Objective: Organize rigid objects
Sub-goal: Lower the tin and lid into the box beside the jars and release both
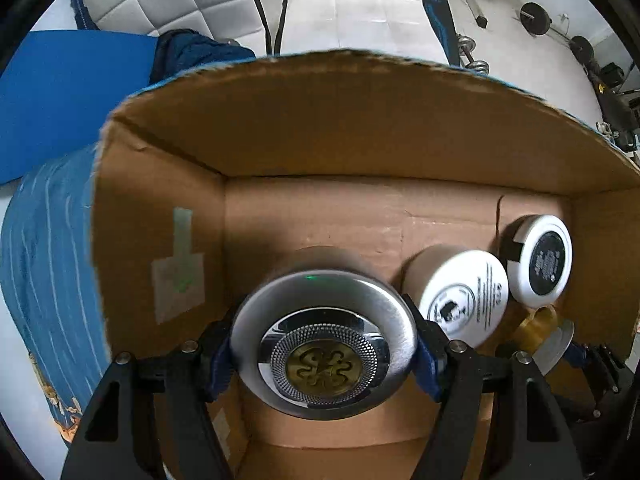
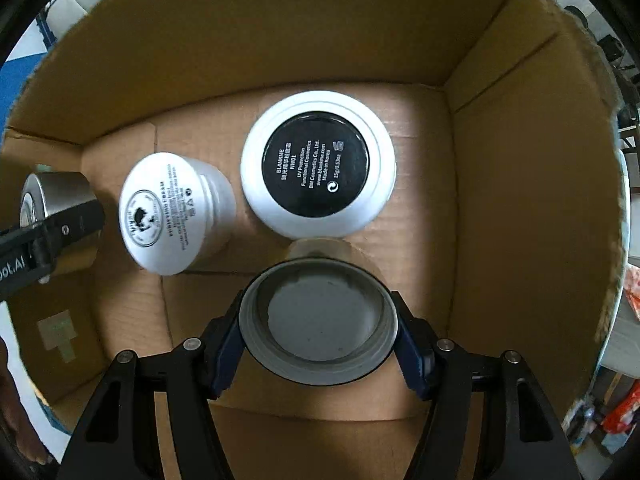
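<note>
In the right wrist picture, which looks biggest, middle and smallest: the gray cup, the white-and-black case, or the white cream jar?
1. Gray cup and white-and-black case: about equal. The cup is nearer the camera, so I won't rank them.
2. White cream jar: smallest.

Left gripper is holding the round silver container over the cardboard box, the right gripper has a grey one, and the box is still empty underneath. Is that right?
Not quite: the cardboard box is not empty. The right wrist view shows two white jars on its floor, a larger black-labelled jar and a smaller printed jar. The rest holds: the left gripper grips the silver container and the right gripper the grey container.
</note>
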A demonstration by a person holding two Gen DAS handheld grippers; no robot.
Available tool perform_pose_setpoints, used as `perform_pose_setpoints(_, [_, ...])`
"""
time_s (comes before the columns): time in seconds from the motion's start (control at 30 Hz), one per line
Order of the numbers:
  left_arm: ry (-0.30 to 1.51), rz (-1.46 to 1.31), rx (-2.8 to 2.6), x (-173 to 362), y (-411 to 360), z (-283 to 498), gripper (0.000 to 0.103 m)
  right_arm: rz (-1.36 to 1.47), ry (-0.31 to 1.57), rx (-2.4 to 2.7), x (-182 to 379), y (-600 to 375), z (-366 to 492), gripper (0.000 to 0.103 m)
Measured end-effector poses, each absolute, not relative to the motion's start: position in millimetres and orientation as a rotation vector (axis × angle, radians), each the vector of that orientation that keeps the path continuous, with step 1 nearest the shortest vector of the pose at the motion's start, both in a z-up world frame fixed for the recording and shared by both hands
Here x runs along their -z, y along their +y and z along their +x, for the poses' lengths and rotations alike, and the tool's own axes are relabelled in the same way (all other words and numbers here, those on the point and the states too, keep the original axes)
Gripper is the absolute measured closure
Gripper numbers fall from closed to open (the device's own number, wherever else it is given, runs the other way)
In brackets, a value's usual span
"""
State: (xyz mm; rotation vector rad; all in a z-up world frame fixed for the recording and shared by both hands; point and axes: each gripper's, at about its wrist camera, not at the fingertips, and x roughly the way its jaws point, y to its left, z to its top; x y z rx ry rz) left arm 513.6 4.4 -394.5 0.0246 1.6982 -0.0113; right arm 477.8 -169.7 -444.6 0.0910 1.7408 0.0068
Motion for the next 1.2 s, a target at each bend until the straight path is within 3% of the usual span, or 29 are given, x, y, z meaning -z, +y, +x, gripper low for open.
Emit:
perform_pose_setpoints(0.47, [1.820,-0.110,0.038,416.8,14.5,521.7,0.032,0.108,1.818,-0.006,462.2,-171.4,498.4,0.034])
perform_pose_setpoints(0.57, [1.837,-0.173,0.042,413.9,21.8,521.3,0.030,0.126,1.848,-0.004,466.4,-175.3,503.1,0.030])
perform_pose_setpoints(0.63, [1.839,-0.206,0.048,410.5,25.5,520.6,0.029,0.130,1.855,-0.001,466.0,-176.2,504.3,0.021])
perform_pose_setpoints(0.93, [1.755,-0.212,0.075,359.9,21.0,501.7,0.001,0.096,1.833,-0.060,442.3,-165.0,476.4,0.002])
perform_pose_setpoints(1.2, [1.604,-0.091,0.078,297.1,1.4,463.7,0.001,0.071,1.732,-0.045,398.3,-163.1,448.9,0.000])
